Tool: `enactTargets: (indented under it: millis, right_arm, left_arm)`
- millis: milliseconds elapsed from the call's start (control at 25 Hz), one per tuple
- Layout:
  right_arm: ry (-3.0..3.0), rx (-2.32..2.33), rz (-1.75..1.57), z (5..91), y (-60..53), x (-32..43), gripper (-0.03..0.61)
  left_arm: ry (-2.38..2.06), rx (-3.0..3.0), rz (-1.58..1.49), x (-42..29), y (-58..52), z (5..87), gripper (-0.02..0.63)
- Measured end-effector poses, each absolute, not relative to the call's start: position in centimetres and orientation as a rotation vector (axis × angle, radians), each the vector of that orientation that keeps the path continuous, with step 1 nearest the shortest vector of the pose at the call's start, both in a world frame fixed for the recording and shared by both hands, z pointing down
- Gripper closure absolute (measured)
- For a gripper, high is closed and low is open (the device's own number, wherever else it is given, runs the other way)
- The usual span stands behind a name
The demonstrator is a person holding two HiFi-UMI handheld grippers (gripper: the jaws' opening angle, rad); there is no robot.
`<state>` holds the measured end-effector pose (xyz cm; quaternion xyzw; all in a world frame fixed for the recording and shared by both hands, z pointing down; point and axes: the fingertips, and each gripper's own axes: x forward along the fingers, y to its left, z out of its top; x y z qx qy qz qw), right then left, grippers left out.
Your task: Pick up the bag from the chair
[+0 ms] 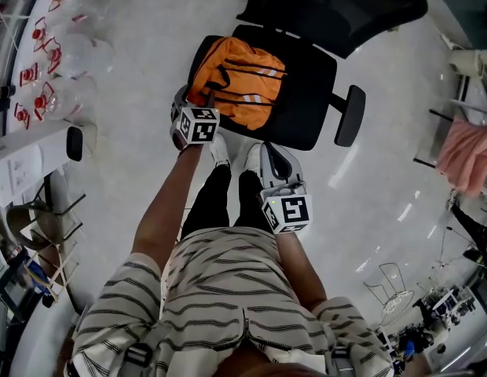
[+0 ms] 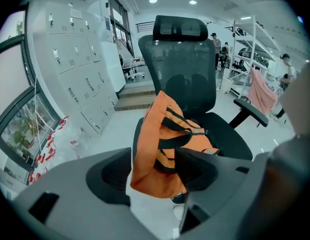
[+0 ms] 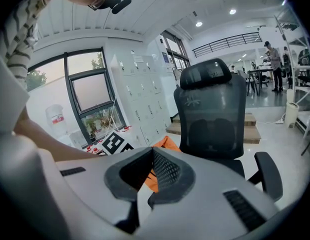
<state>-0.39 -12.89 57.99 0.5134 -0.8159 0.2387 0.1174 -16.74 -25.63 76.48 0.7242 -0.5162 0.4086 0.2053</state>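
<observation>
- The person's striped shirt (image 1: 220,281) was nearest the head camera, with both bare arms reaching out over black trousers (image 1: 224,199).
- The right gripper (image 1: 271,155) hung back from the seat, above the person's white shoes (image 1: 220,149). Its jaws were drawn close, with the tips meeting and nothing held between them.
- In the right gripper view, only a bit of orange showed past the right gripper's (image 3: 150,156) closed tips.
- The left gripper (image 1: 192,104) was farther out, right at the front edge of the seat. Its jaws stood wide apart.
- The orange bag (image 1: 239,81) lay on the seat of the black chair (image 1: 306,100), on the seat's left half.
- In the left gripper view, the bag's (image 2: 165,144) near bottom corner sat in the gap of the left gripper (image 2: 152,169), and the right-hand jaw covered part of it. No view showed whether the jaws touched the cloth.
- Black straps (image 2: 177,124) ran across the bag's top.
- An armrest (image 1: 349,116) stuck out from the seat on the side away from the bag.
- The chair's tall mesh back (image 2: 185,69) rose behind the bag, with a headrest (image 2: 180,29) on top.
- The floor (image 1: 149,38) was pale, smooth and shiny.
- Clear bottles with red labels (image 1: 51,53) stood in a bunch on the floor to the left.
- White lockers (image 2: 80,59) lined the wall on that side, next to a window (image 3: 90,91).
- A pink cloth (image 1: 463,155) hung well off to the right, near metal shelves (image 2: 245,39).
</observation>
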Motion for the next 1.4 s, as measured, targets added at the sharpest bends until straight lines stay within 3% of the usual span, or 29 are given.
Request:
enactTargets:
  millis: [840, 1000, 1200, 1400]
  right_arm:
    - [-2.368, 1.502, 0.716, 58.8, -13.2, 0.3, 0.56]
    - [-2.367, 1.496, 0.724, 58.9, -13.4, 0.4, 0.56]
    - [-2.374, 1.474, 0.714, 58.8, -13.5, 0.1, 0.56]
    - [-2.372, 1.476, 0.709, 58.9, -13.4, 0.2, 0.56]
  left_arm:
    - [-1.329, 1.936, 1.168, -16.8, -26.8, 80.3, 0.361]
    - [-1.339, 1.928, 1.196, -17.0, -27.0, 80.3, 0.401]
    - [-1.381, 1.93, 1.198, -17.2, -27.3, 80.0, 0.502]
    - [-1.395, 1.933, 1.203, -17.0, -27.1, 80.1, 0.531]
